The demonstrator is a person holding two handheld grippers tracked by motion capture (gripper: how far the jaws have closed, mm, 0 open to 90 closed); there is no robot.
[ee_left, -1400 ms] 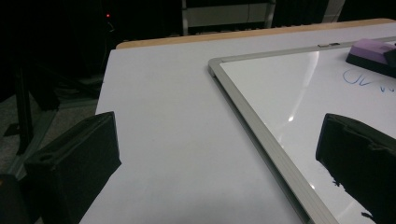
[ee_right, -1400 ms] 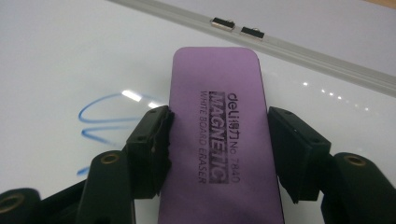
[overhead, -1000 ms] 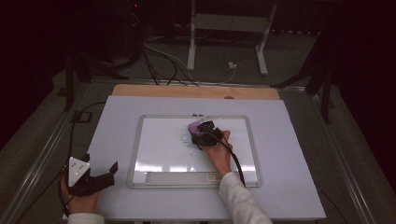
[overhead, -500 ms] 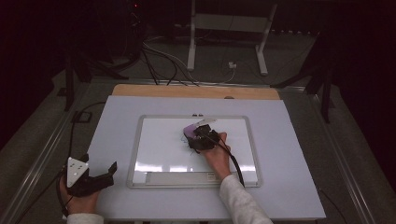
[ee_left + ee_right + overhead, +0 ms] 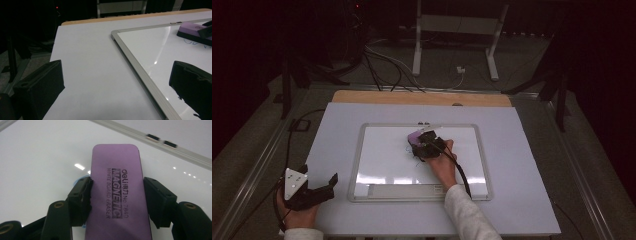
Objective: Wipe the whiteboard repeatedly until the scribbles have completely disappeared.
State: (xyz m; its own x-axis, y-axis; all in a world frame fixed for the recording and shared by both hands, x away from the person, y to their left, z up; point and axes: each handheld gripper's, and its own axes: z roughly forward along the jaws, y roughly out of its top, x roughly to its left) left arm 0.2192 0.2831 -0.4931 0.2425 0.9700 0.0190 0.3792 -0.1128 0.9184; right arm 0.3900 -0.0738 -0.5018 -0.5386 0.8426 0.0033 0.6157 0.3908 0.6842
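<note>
The right gripper (image 5: 426, 145) has its fingers (image 5: 81, 195) clamped on the long sides of a purple eraser (image 5: 117, 195), printed face up toward the camera, so the felt underside lies flat on the whiteboard (image 5: 382, 160). Judged from this hold, the work in hand is wiping: a side grip keeps the whole pad pressed to the surface and lets it slide either way. The eraser sits in the upper middle of the board, touching or just beside blue pen marks (image 5: 191, 42) that show at its edge in the left gripper view; these look to be what is left to clear.

The left gripper (image 5: 309, 192) rests near the front left corner of the tabletop (image 5: 337, 125), well apart from the board, with its fingers (image 5: 40, 87) spread wide and nothing between them. It appears parked out of the wiping path.

Edges: the board's raised metal frame (image 5: 140, 72) bounds every stroke; the top rail with its two small clips (image 5: 161, 140) lies just beyond the eraser's far end, so little room remains that way. Open board lies toward the person and to both sides. The cable (image 5: 459, 172) trailing over the right hand runs across the board's lower part and could drag on a stroke pulled toward the person.
</note>
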